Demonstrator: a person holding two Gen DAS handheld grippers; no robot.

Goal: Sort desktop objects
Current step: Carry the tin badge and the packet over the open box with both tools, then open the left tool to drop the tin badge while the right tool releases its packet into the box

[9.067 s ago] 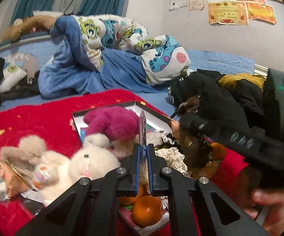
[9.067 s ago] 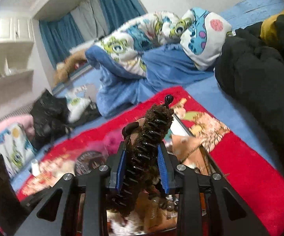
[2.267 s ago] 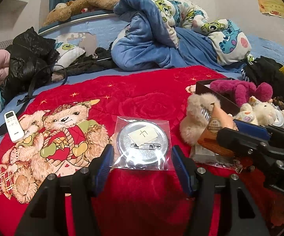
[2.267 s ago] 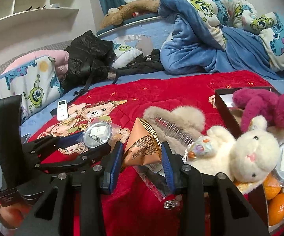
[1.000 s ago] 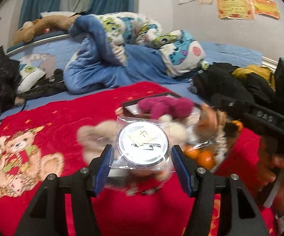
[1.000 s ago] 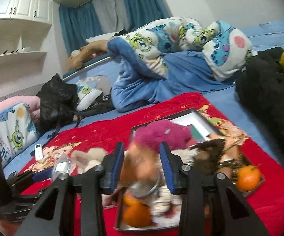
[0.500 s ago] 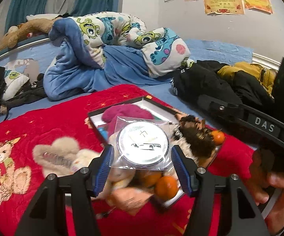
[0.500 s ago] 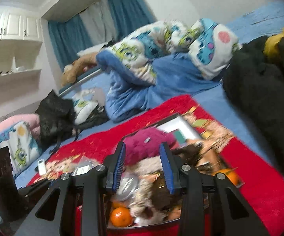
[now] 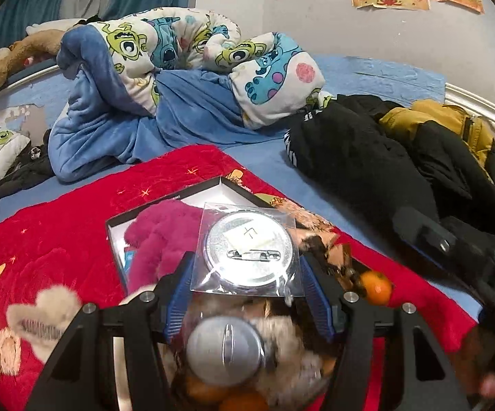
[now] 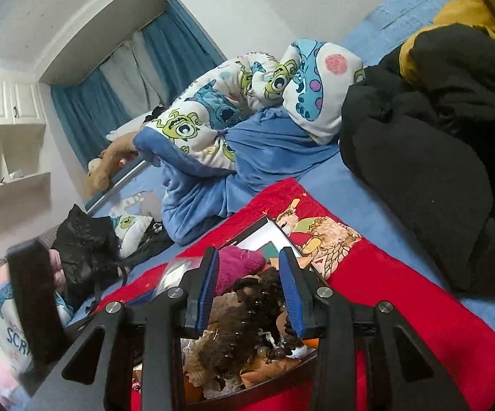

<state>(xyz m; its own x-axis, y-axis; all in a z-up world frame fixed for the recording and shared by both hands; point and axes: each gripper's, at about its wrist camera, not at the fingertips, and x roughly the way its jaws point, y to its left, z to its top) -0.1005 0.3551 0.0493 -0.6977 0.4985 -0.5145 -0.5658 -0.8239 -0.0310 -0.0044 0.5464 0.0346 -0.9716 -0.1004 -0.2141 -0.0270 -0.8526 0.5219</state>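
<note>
1. Resting between the blue pads of the left gripper [image 9: 247, 286], the bagged pin badge [image 9: 249, 251] is clamped at its sides, held above the box [image 9: 165, 202].
2. Blurred items fill the box: a magenta plush [image 9: 158, 236], a second badge [image 9: 225, 351], oranges [image 9: 377, 287] and a pale plush partly hidden behind the gripper.
3. Over the box's near end, the right gripper [image 10: 249, 293] stands with jaws apart and nothing between them; a dark hair claw [image 10: 247, 325] lies below.
4. The box sits on a red blanket [image 9: 59, 226]; its near edge is cut off.
</note>
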